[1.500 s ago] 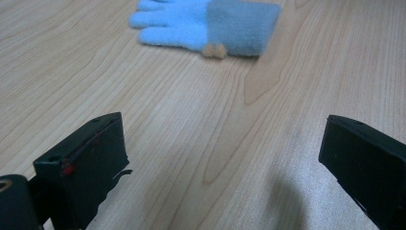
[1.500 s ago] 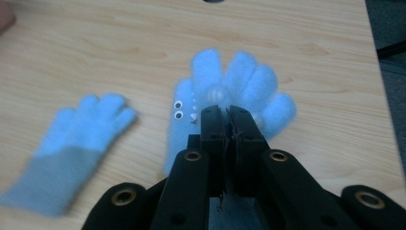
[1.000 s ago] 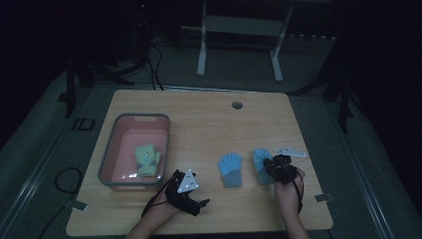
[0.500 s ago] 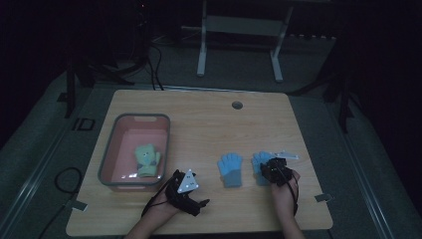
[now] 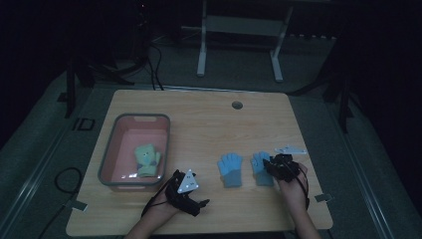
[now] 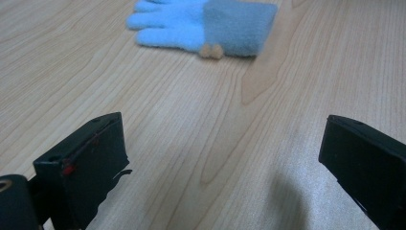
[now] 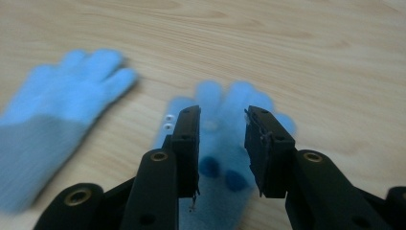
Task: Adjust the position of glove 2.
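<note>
1. Right gripper (image 7: 221, 143): jaws just opened part-way and standing over the right blue glove (image 7: 225, 143); glove lies between them on the table (image 5: 209, 124), with no pad seen pressing on it.
2. Right blue glove (image 5: 260, 167): flat on the wood near the table's right front, fingers pointing away; a second blue glove (image 5: 230, 169) just beside it on the left.
3. Left gripper (image 5: 185, 189): resting low near the front edge, jaws spread wide and empty, pointed toward the second blue glove (image 6: 203, 24).
4. Pink bin (image 5: 112, 157): at the left, holding a green glove (image 5: 147, 159).
5. Step in hand, as judged: release or re-seating on the right blue glove.
6. Next move, as judged: either closing again squarely across the glove body for a lift toward the bin, or lifting clear without snagging the knit.
</note>
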